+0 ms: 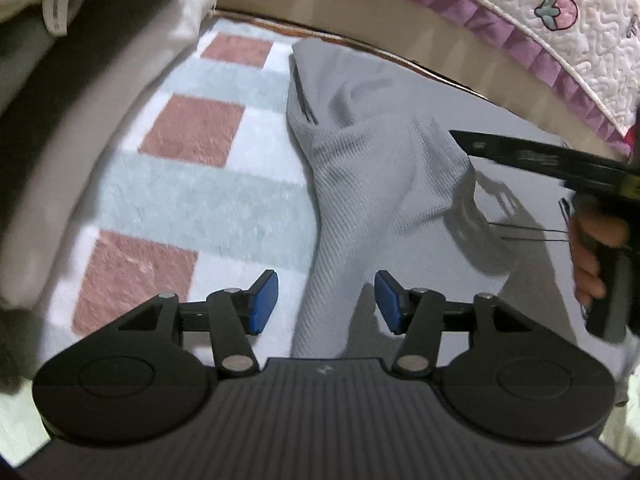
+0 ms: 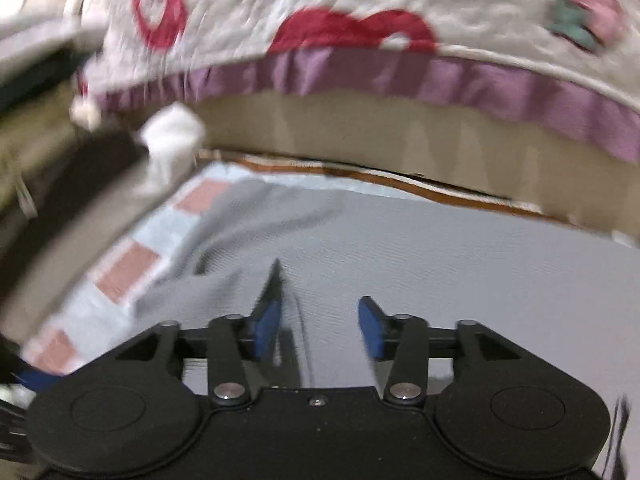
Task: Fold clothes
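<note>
A light grey knit garment (image 1: 384,168) lies on a checked pink, white and pale blue blanket (image 1: 192,184), its left part bunched into a raised fold. My left gripper (image 1: 326,300) is open just above the garment's left edge, blue pads (image 1: 266,300) apart. My right gripper shows at the right of the left wrist view (image 1: 520,156), held in a hand above the garment. In the right wrist view the right gripper (image 2: 320,326) is open and empty over the flat grey garment (image 2: 440,248). That view is blurred.
A quilted white bedspread with a purple frill (image 1: 540,44) hangs over a beige bed side (image 2: 400,136) at the back. A pile of folded white and grey clothes (image 1: 80,80) stands at the left. The checked blanket also shows at the left of the right wrist view (image 2: 124,264).
</note>
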The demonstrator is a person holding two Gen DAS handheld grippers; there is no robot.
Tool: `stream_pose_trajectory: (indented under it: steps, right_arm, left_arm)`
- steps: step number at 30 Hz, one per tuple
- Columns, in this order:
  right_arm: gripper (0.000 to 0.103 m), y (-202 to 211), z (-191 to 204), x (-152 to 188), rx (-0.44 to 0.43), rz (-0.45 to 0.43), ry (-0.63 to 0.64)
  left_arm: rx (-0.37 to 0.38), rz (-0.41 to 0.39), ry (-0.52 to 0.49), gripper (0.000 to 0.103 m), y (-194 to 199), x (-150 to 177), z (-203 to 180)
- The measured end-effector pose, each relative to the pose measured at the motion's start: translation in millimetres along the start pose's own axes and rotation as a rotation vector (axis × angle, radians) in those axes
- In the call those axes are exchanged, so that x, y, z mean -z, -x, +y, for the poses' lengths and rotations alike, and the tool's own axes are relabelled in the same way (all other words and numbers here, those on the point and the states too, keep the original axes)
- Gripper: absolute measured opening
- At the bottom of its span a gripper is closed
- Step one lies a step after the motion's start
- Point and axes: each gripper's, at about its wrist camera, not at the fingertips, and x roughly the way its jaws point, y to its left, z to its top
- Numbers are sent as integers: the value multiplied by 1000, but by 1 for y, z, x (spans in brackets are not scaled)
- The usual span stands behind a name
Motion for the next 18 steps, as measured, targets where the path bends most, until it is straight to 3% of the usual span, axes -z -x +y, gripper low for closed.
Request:
stream_pose_trajectory:
  steps: [1,4,8,11,13,15,17,18]
  right_arm:
    - [58,7,-8,4,-35,13,-54]
    - [71,20,-25,21,-92,33,-192]
    - [71,32,-38,48,-113,79,-292]
    - [71,40,-38,67,-179,109,-314]
    - [71,44,-31,73,-198,113,-267]
    - [68,42,-20,75,-213,119,-175]
    - [57,39,-8,77,-223,127,-64]
    - [23,37,-5,75,-229,135,-36]
  left_arm:
    - [-16,-4,-12,3,1,-1,0]
    - [-14,-35,21,2,13,-2,8]
    - [46,-91,134,3,32,-2,27]
    - [17,-15,95,17,20,0,20]
    - [8,24,64,46,14,1,14]
    - [19,57,55,51,10,4,10]
    - [32,90,48,57,6,6,7]
    - [36,91,40,63,6,6,5]
